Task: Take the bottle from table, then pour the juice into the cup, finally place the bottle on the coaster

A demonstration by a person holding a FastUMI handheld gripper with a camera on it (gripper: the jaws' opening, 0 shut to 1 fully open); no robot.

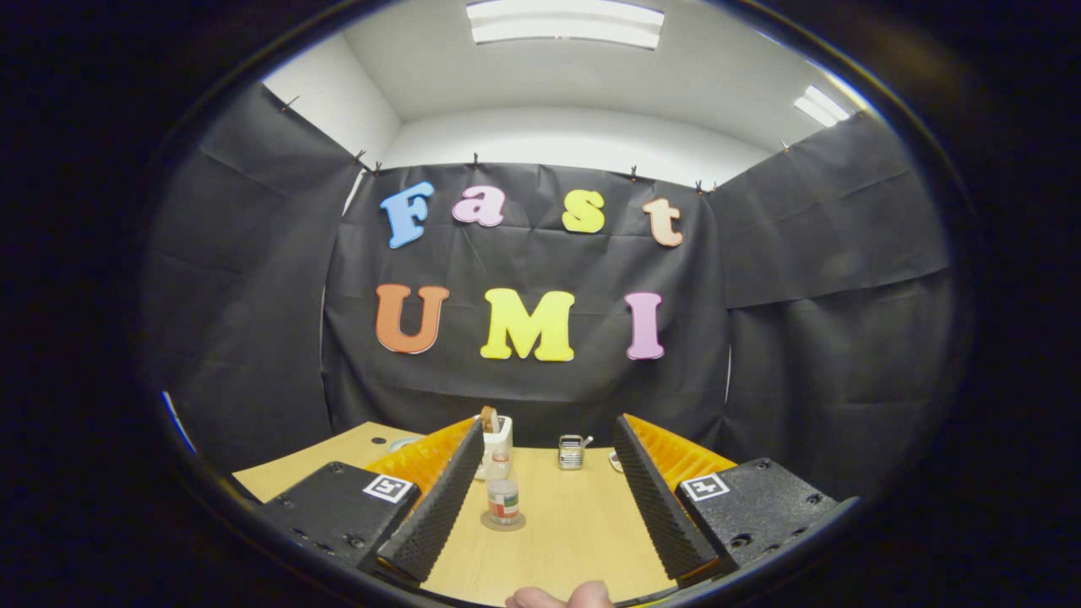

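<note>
Wooden table (574,540) carries the bottle (503,492) on its coaster (503,523), gripper (547,447) wide open, empty.

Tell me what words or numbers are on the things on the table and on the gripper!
Bottle label: too small and blurred to read.
Square tags on the hand-held gripper: black-and-white patterns, not words.
Nothing else on the table bears readable text.
The gripper's fingers stand open, with the bottle between them.

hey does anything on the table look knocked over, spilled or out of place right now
Nothing stands out. The bottle stands upright on its coaster, just ahead of the open gripper; the white cup and metal holder beyond also stand upright on the table. No spill visible.
</note>
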